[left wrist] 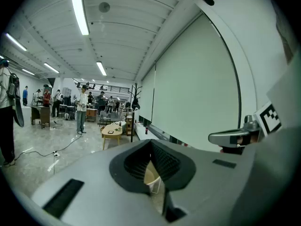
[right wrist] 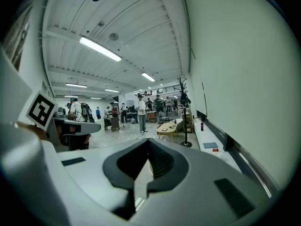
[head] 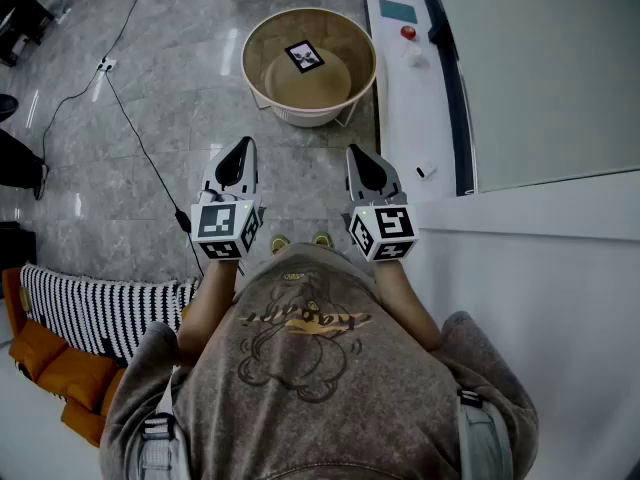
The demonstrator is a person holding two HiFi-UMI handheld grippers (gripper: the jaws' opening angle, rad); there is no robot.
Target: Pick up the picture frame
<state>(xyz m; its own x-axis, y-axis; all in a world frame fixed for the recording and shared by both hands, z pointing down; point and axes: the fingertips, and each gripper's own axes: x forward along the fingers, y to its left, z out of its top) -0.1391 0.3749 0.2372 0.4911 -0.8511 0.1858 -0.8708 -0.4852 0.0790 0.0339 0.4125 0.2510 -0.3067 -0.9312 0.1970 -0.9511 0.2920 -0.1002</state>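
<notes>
The picture frame (head: 305,56), small with a black border, lies flat inside a round cream-rimmed side table (head: 255,36) on the floor ahead of me. Both grippers are held side by side at waist height, well short of the table and pointing toward it. My left gripper (head: 243,148) is shut with nothing between its jaws. My right gripper (head: 356,154) is also shut and holds nothing. In the left gripper view a sliver of the round table (left wrist: 151,177) shows past the closed jaws, and the right gripper's body (left wrist: 233,136) is at the right.
A white ledge (head: 400,98) runs along the right wall, bearing a blue card (head: 398,10) and a red object (head: 408,32). A black cable (head: 140,143) and power strip (head: 105,65) cross the floor at left. A striped blanket (head: 90,308) lies lower left. People stand far off.
</notes>
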